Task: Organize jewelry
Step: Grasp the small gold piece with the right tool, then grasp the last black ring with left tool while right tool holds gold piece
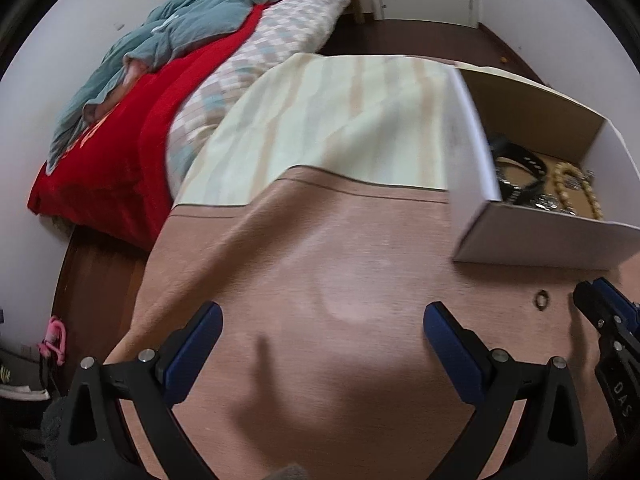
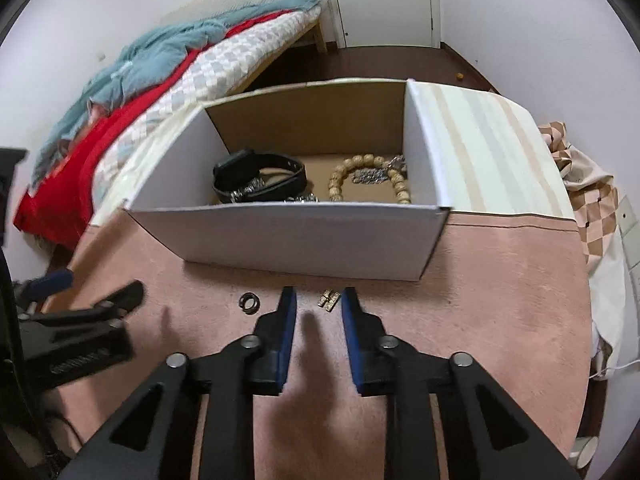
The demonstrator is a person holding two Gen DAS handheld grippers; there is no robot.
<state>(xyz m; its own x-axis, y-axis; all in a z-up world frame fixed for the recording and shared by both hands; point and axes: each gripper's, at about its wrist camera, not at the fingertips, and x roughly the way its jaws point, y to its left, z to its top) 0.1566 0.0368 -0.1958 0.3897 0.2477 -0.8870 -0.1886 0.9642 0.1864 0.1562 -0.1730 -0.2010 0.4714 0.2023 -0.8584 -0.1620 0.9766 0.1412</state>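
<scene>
While the left gripper [image 1: 322, 344] hung wide apart over the pink worktop [image 2: 500, 280], the right gripper [image 2: 319, 300] stood narrowly parted, empty, just short of a small gold clasp [image 2: 329, 300]. A dark ring [image 2: 249, 303] lay nearby, before the box [image 2: 296, 236] holding a beaded bracelet [image 2: 400, 184] and black band [image 2: 260, 178].

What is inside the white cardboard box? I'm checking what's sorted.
White cardboard box holds a black strap watch, beige bead bracelet and silver chain pieces; its front wall hides the nearest floor.

Dark ring [image 2: 249, 303] & small gold piece [image 2: 329, 300] on cloth before box [image 2: 288, 236] w/ beads [image 2: 370, 178], black band [image 2: 260, 178].
</scene>
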